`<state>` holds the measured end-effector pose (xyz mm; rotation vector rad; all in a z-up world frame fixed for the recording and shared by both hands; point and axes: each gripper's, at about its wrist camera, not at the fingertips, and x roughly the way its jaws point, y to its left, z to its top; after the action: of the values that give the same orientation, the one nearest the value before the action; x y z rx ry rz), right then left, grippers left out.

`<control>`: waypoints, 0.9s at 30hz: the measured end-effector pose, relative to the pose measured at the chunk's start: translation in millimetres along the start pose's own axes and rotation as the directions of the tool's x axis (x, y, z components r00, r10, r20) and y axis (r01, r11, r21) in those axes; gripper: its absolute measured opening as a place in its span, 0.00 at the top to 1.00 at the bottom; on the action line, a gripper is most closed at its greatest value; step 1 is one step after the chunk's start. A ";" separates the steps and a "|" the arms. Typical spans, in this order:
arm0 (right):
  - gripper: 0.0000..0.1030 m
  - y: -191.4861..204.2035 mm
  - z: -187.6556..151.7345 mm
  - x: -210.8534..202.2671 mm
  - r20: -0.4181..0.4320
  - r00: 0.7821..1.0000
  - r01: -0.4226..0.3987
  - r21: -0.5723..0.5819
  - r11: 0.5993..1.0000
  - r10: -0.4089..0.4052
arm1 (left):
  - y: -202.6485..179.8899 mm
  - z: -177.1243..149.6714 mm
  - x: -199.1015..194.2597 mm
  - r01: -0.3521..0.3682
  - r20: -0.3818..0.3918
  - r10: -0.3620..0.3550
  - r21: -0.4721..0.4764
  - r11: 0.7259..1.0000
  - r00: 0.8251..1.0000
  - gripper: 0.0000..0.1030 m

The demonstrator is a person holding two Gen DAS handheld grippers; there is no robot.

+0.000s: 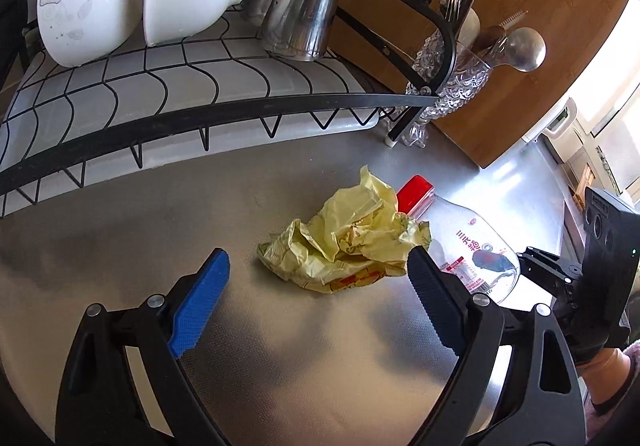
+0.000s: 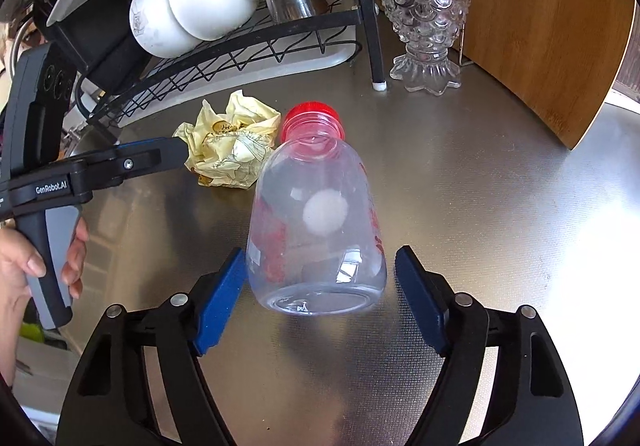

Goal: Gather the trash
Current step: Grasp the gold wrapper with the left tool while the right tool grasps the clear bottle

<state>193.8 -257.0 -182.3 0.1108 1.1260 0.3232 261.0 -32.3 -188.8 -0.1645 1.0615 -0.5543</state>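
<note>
left claw (image 1: 318,278) hangs with jaws apart over the crumpled yellow wrapper (image 1: 344,242) on the steel surface (image 1: 160,230); light and soft, it should pinch anywhere. right claw (image 2: 320,286), jaws apart, straddles the lying clear bottle (image 2: 316,221), likely light and slippery, best squeezed mid-body.

A steel counter (image 2: 500,205) carries a crumpled yellow wrapper (image 1: 344,242), a clear bottle (image 2: 316,230) on its side, a dish rack (image 1: 200,113), a glass vase (image 2: 424,17).

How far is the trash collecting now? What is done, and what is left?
Nothing looks collected yet. The crumpled yellow wrapper and the empty bottle lie on the steel counter. The left hand-held gripper stands open before the wrapper; the right hand-held gripper straddles the bottle, not visibly gripping it. Grasping and binning both remain.
</note>
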 end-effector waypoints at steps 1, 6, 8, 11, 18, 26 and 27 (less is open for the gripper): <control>0.33 0.4 0.5 1.1 0.000 1.000 0.001 -0.003 1.000 -0.001 | 0.7 0.5 2.2 0.007 -0.005 -0.007 -0.001 1.000 1.000 0.19; 0.42 0.2 0.3 4.1 -0.014 1.000 -0.006 -0.015 1.000 0.006 | 0.4 3.6 10.9 0.035 -0.017 -0.035 0.009 0.999 0.999 0.33; 0.42 -0.7 0.1 3.7 -0.014 1.000 -0.007 -0.017 1.000 0.007 | 0.0 3.7 10.0 0.036 -0.019 -0.035 0.013 0.999 0.999 0.45; 0.43 -6.2 -0.9 1.0 -0.005 1.000 -0.001 -0.005 1.000 0.001 | 1.5 3.4 9.9 0.018 -0.026 -0.017 0.015 1.000 1.000 0.72; 0.43 -8.6 -6.1 -6.0 0.015 1.000 0.022 -0.006 1.000 -0.022 | -5.0 -9.6 2.3 -0.026 -0.032 0.028 0.061 0.998 0.999 0.89; 0.43 -2.9 -14.0 -24.8 0.051 0.998 0.026 -0.010 1.000 -0.026 | -18.0 -23.3 -21.8 -0.073 0.009 0.073 0.095 0.993 0.997 0.92; 0.43 -1.7 -15.5 -28.6 0.056 0.998 0.026 -0.012 1.000 -0.025 | -18.8 -25.3 -27.8 -0.080 0.016 0.079 0.100 0.992 0.997 0.92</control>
<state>169.2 -268.6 -164.6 0.0937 1.0695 0.3027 222.4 -30.9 -172.2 -0.0370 1.0215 -0.5324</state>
